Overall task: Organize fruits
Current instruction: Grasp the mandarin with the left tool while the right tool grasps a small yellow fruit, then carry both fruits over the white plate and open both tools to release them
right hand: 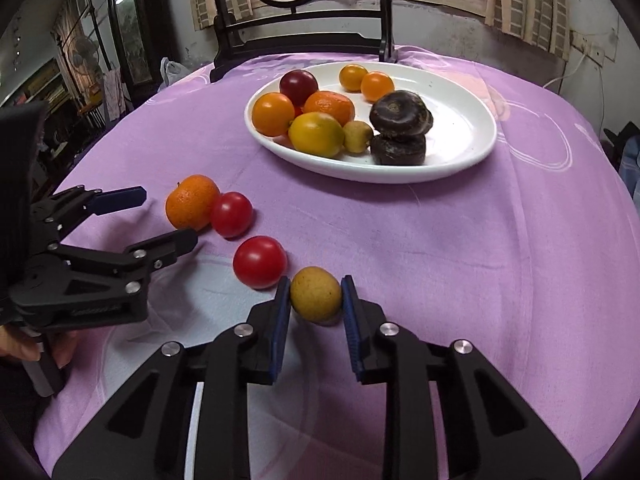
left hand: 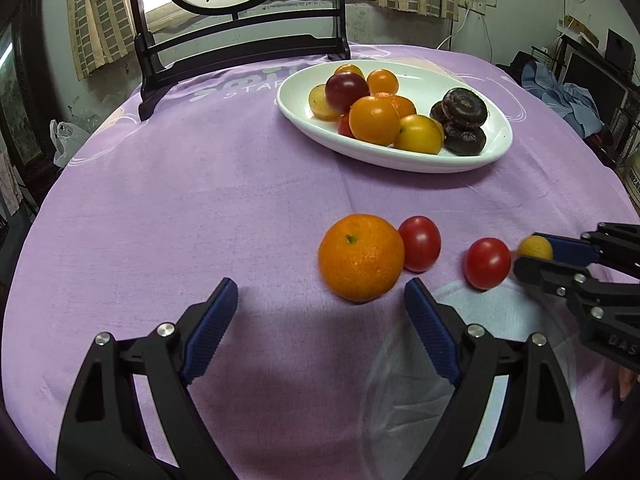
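A small yellow-brown fruit (right hand: 316, 294) lies on the purple tablecloth with my right gripper (right hand: 316, 300) shut on it, a blue pad pressed to each side; it shows too in the left wrist view as the yellow fruit (left hand: 536, 247) in the right gripper (left hand: 534, 258). Just left of it lie two red tomatoes (right hand: 260, 261) (right hand: 232, 214) and an orange mandarin (right hand: 191, 202). My left gripper (left hand: 320, 296) stands open, its fingers wide, just short of the mandarin (left hand: 360, 262); nothing is between them. The left gripper (right hand: 168, 216) appears at the left of the right wrist view.
A white oval plate (right hand: 472, 128) at the back holds several orange, yellow and dark red fruits and two dark brown ones (right hand: 400, 114). A black wooden stand (left hand: 240, 48) with a round painted panel rises behind. A hand (right hand: 24, 346) holds the left gripper.
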Motion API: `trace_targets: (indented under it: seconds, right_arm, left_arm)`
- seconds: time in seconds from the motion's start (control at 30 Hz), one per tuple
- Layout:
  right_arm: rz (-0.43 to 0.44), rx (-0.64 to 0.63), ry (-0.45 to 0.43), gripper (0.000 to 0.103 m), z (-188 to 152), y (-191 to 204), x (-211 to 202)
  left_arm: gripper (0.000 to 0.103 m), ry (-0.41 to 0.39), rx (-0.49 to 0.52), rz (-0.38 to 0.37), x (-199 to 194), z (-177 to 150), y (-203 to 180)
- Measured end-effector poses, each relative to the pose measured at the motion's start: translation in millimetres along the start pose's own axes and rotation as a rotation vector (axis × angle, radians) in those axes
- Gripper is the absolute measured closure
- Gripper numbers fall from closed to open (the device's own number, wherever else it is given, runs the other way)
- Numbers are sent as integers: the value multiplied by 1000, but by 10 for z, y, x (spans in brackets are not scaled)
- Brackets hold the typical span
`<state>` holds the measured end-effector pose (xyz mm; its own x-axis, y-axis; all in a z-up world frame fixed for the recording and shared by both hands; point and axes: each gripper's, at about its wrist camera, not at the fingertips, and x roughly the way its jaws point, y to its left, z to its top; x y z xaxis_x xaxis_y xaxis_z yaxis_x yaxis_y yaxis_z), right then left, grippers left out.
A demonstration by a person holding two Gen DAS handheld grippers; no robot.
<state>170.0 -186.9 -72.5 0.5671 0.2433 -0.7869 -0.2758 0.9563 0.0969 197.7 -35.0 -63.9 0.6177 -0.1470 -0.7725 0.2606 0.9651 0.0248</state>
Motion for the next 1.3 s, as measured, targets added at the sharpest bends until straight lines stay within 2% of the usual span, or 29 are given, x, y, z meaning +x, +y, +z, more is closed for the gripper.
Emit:
trace_targets:
  seconds: [0.2, 0.23, 0.3, 0.33, 0.47, 0.57, 0.8, 0.87, 1.0, 1.07, 1.3]
  right_arm:
    - [13, 13, -18, 77, -32, -17, -86]
    - [19, 14, -25, 77, -28, -18, -106]
    - [31, 14, -33, 77, -25, -24, -135]
    - [36, 14, -37, 77, -23, -28, -146]
    - [40, 20, -47, 77, -8, -67, -178]
    - [38, 28, -62, 77, 1, -96, -224]
    - [45, 52, -134, 77, 61, -158, -463]
    - [49, 69, -161, 77, 111, -200, -548]
    - [24, 56, -190, 77, 265, -252, -659]
    - [-1, 35, -199, 77, 383, -277, -688]
    - [-29, 32, -226, 77, 803, -440, -493]
  left_arm:
    - [20, 15, -11, 7, 113, 77, -10]
    - [24, 14, -9, 8, 119, 90, -20]
    - [44, 8, -9, -31, 107, 110, -44]
    - [61, 11, -8, -66, 98, 106, -60]
    - [61, 15, 17, -46, 76, 92, -130]
    - [61, 25, -6, -63, -8, 97, -112]
    - [61, -47, -2, -96, -486, 216, -112]
    - [61, -67, 11, -81, -603, 318, -140]
    - [61, -90, 36, -113, -702, 546, -214]
    - [61, -109, 56, -104, -707, 684, -259]
    - [61, -114, 48, -105, -419, 1150, -328]
